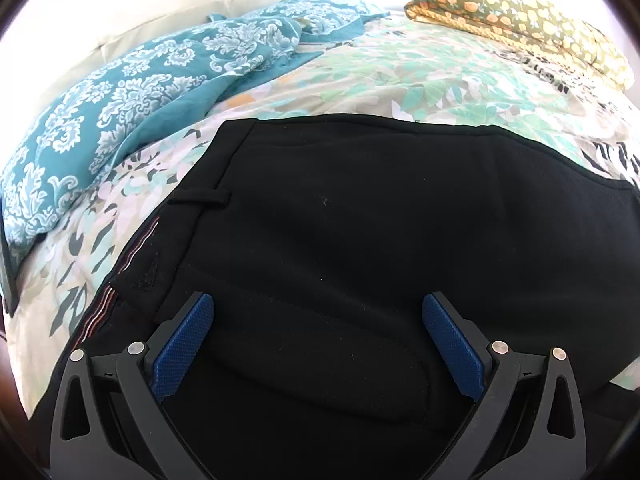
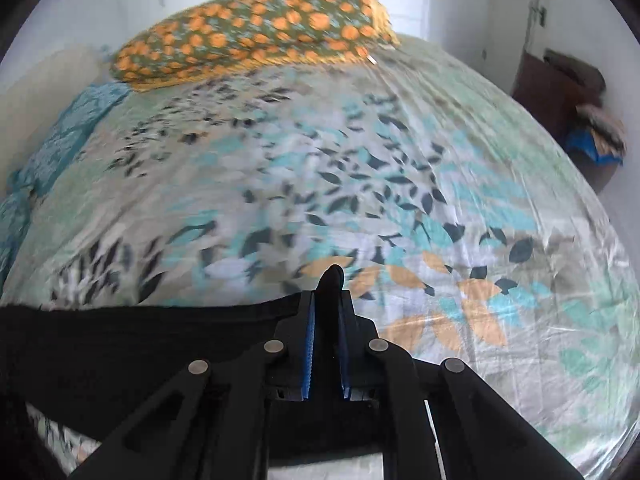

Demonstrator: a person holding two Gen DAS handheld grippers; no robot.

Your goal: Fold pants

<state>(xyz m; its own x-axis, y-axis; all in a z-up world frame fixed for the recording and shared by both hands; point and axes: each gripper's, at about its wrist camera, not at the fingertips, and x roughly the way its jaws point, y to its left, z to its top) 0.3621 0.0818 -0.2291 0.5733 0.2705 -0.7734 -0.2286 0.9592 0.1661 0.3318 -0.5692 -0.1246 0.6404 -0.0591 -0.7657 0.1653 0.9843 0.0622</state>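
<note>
Black pants [image 1: 360,240] lie spread on a leaf-print bedsheet [image 1: 420,80], waistband and belt loop toward the left. My left gripper [image 1: 318,312] hovers just over the pants' near part, jaws wide apart, with nothing pinched between its blue pads [image 1: 184,344]. In the right wrist view my right gripper [image 2: 328,304] is shut on a fold of the black pants [image 2: 120,344]; a tip of the cloth sticks out past the pads. The fabric trails from the jaws to the left, lifted a little off the sheet [image 2: 360,180].
A teal damask blanket [image 1: 120,112] lies bunched at the left of the bed. An orange-flowered olive pillow [image 2: 256,32] sits at the far end. A white wall and a dark wooden piece with clutter [image 2: 576,108] stand beyond the bed's right edge.
</note>
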